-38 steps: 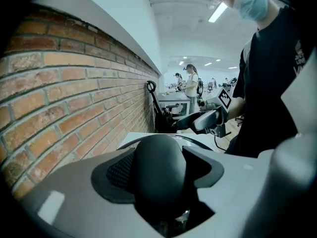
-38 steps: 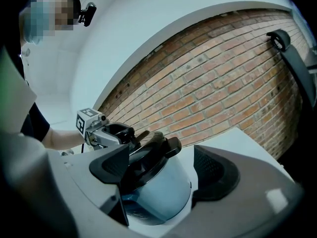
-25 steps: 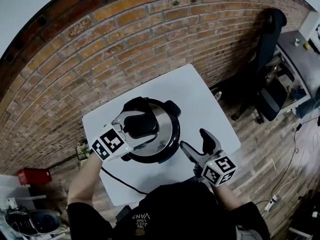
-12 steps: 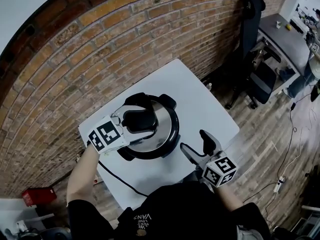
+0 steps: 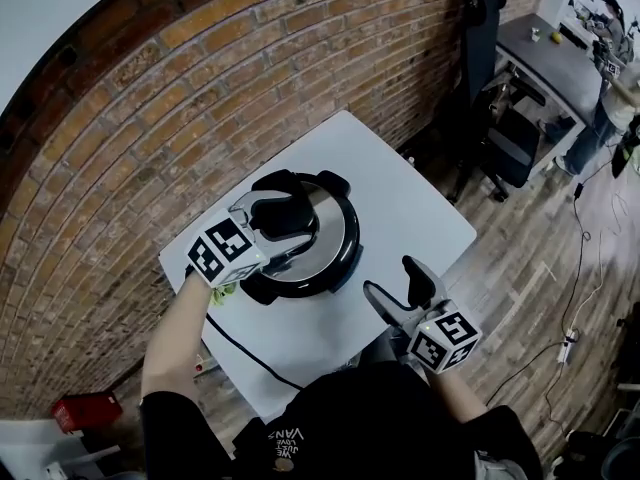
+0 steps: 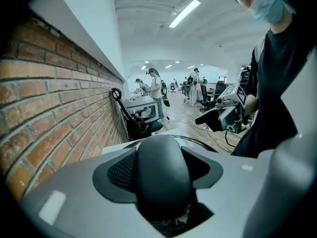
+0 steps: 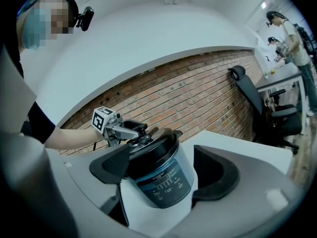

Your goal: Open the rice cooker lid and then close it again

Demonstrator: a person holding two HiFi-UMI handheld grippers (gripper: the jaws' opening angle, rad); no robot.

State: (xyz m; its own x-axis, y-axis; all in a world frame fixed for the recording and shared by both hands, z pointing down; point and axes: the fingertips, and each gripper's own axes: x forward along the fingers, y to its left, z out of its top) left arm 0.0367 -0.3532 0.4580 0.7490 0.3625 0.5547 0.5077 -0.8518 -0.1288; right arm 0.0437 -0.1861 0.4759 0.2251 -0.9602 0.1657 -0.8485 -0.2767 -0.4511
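Lifting now risks a slip: the left gripper [image 5: 283, 223] fingers, just closing, pinch the lid handle [image 6: 163, 175] between them, perhaps loosely, while the right gripper [image 5: 390, 278] fingers gape empty, the rice cooker [image 7: 161, 182] well ahead, unsteadied.

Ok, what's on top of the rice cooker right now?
Its lid, shut, with the black handle between the left gripper's jaws, which have just been closing on it. The inside is covered by the lid.
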